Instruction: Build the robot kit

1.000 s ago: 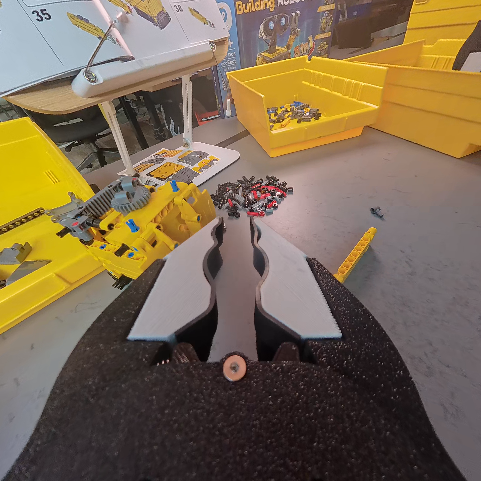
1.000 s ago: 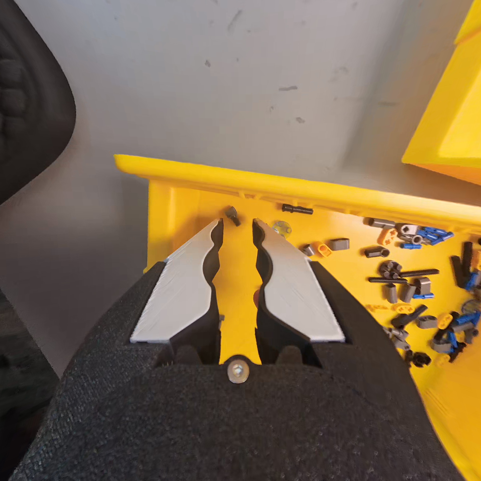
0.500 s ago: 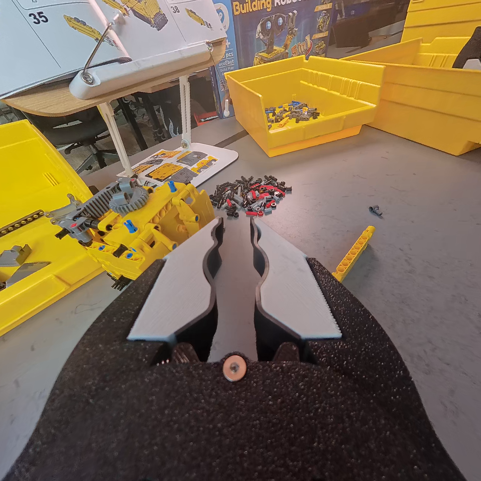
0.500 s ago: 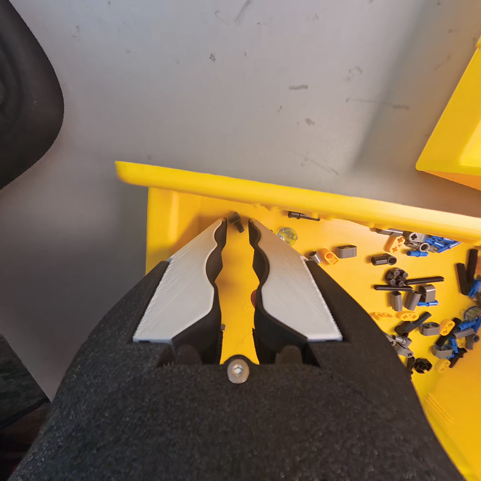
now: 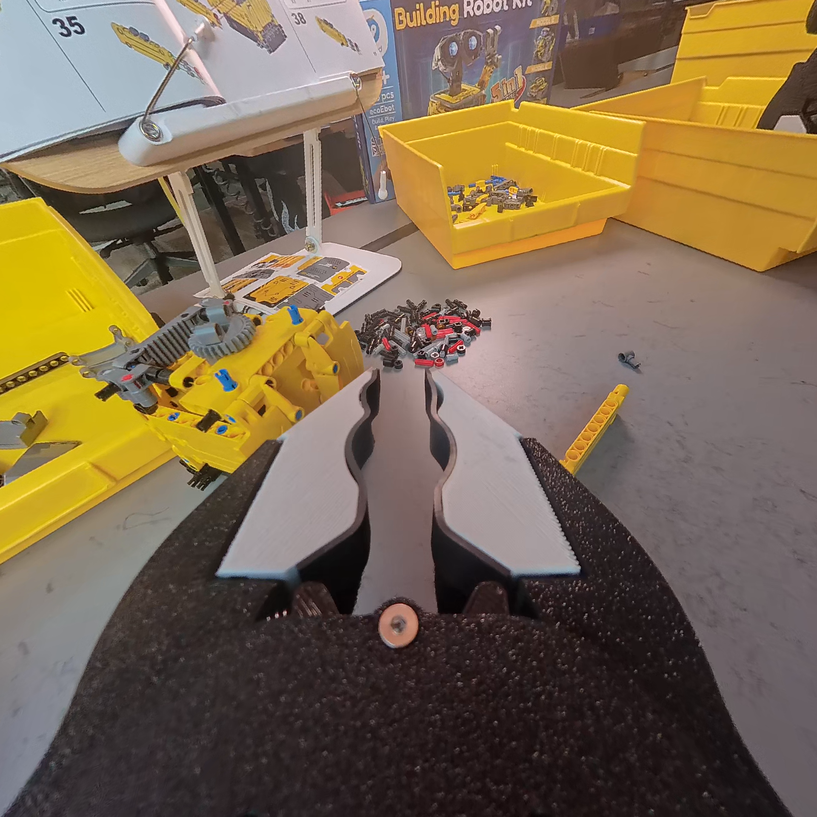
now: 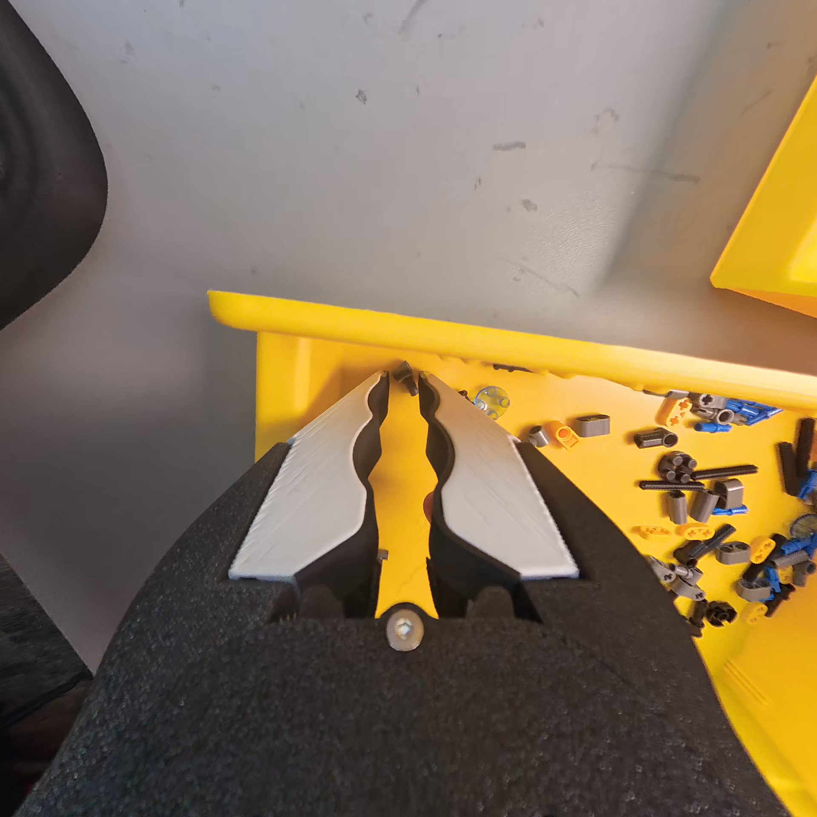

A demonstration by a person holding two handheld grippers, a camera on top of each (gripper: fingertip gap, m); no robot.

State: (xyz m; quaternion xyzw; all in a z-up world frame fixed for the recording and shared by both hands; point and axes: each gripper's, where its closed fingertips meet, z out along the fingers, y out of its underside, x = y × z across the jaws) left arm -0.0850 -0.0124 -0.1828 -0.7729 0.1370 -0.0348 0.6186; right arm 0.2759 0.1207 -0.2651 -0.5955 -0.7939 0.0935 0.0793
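In the right wrist view my right gripper [image 6: 402, 376] hangs over the near left corner of a yellow bin [image 6: 442, 327]. Its jaws stand a narrow gap apart around a small black pin [image 6: 406, 378] that lies on the bin floor by the wall. The right fingertip [image 6: 426, 389] is almost on the pin. In the left wrist view my left gripper [image 5: 401, 376] is open and empty just above the grey table. A part-built yellow brick model [image 5: 247, 389] with a grey gear is to its left, and a pile of small black, red and grey parts [image 5: 424, 336] lies just ahead.
The bin holds many loose grey, black, blue and orange parts [image 6: 707, 495] and a clear round stud [image 6: 491, 401]. A yellow beam [image 5: 594, 426] and a small grey piece [image 5: 630, 359] lie on the table. Also here are a book stand with instructions [image 5: 177, 88], more yellow bins [image 5: 508, 185] and a dark rounded shape [image 6: 44, 177]. Tip to tip, the grippers are about 40 cm apart. The dark rounded shape [image 6: 44, 177] lies some 12 cm from my right tips, 30 cm from my left tips.
My right gripper has moved forward to the black pin and its jaws have narrowed around it. My left gripper has barely moved.
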